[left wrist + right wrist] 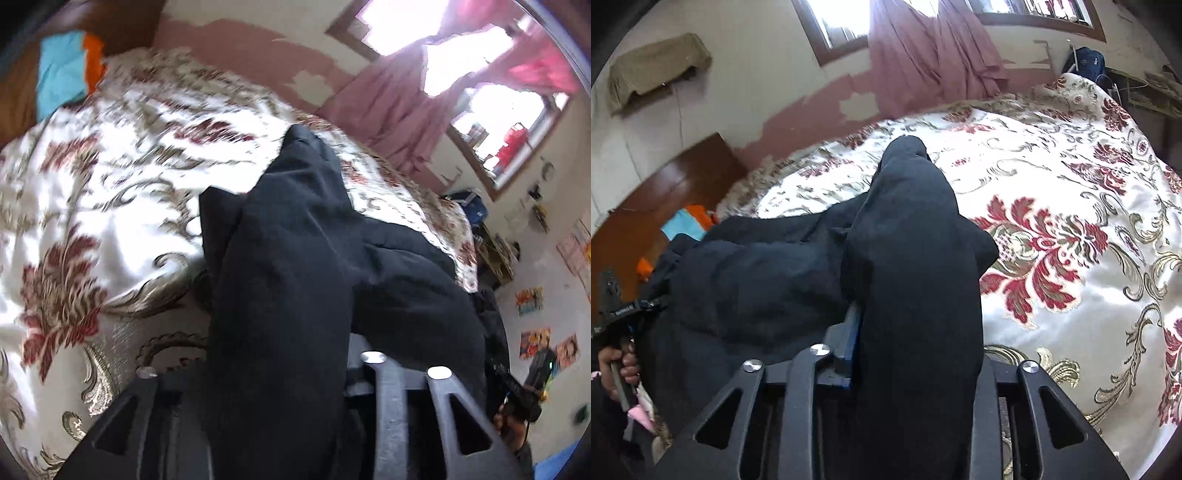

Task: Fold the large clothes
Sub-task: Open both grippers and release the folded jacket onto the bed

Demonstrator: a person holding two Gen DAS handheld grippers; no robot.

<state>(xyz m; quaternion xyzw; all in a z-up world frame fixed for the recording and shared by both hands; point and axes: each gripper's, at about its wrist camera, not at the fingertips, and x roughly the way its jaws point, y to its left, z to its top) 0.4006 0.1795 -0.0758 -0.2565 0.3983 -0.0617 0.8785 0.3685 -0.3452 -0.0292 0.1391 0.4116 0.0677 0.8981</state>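
A large black garment (295,240) (916,240) lies bunched on a bed with a white, red-flowered bedspread (110,184) (1071,221). One long fold of it runs away from each camera and drapes over the fingers. My left gripper (280,332) has the cloth between and over its jaws, with the tips hidden, so a grip cannot be judged. My right gripper (916,325) is covered the same way; only one blue-padded finger (849,332) shows beside the fold. Each view catches the other gripper (535,373) (613,306), held in a hand (620,365).
A brown headboard (665,192) with blue and orange clothes (62,74) (683,225) is at one end of the bed. Pink curtains (388,107) (923,55) hang under bright windows. A cluttered shelf (495,254) and a blue backpack (1087,61) stand past the far end.
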